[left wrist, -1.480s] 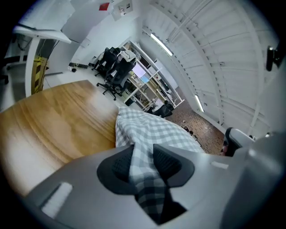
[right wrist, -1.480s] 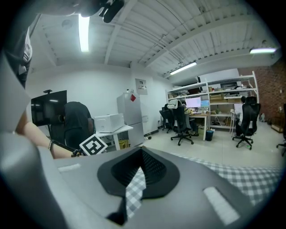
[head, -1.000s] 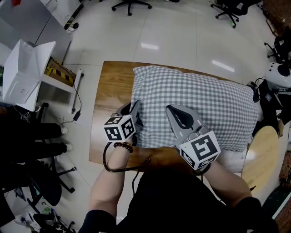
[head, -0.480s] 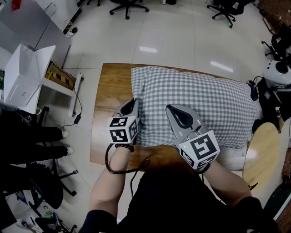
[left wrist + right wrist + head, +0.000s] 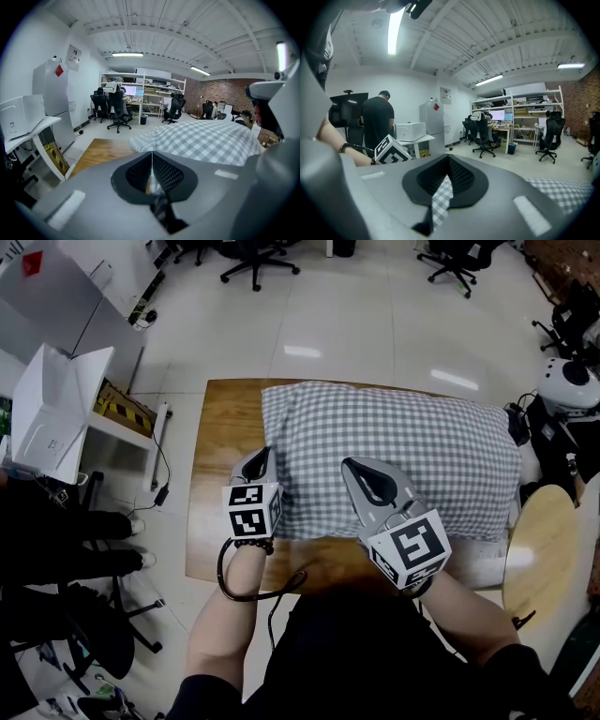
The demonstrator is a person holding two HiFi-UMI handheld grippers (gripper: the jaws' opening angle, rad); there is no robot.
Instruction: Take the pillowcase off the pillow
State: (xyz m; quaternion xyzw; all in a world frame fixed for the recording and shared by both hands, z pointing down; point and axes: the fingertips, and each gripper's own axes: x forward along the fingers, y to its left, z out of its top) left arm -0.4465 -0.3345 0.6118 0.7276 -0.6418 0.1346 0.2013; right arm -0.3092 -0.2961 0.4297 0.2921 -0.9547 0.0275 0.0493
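1. left gripper (image 5: 151, 161): jaws have just been closing and now meet. A thin fold of checked cloth is pinched between them, as its own view shows.
2. In the head view the left gripper (image 5: 260, 457) sits at the near-left corner of the pillowcase (image 5: 403, 451), with its marker cube (image 5: 251, 512) toward the person.
3. right gripper (image 5: 447, 161): jaws fully together on a strip of the same grey-white check cloth, which hangs down through the gap.
4. In the head view the right gripper (image 5: 350, 466) is on the near edge of the pillowcase, about mid-length, well apart from the left one.
5. The pillowcase is puffed full and lies long-way across the wooden table (image 5: 220, 427). It covers the middle and right of the top; a strip of wood on the left is bare.
6. Left wrist has a bead bracelet (image 5: 251, 542). A dark cable (image 5: 234, 592) loops below it, over the near table edge.
7. Round the table: white tiled floor (image 5: 356, 324), office chairs (image 5: 265, 251) at the far side, and a round wooden top (image 5: 539, 559) at the right.
8. The right gripper view shows a person (image 5: 377, 124) in black standing, back turned.
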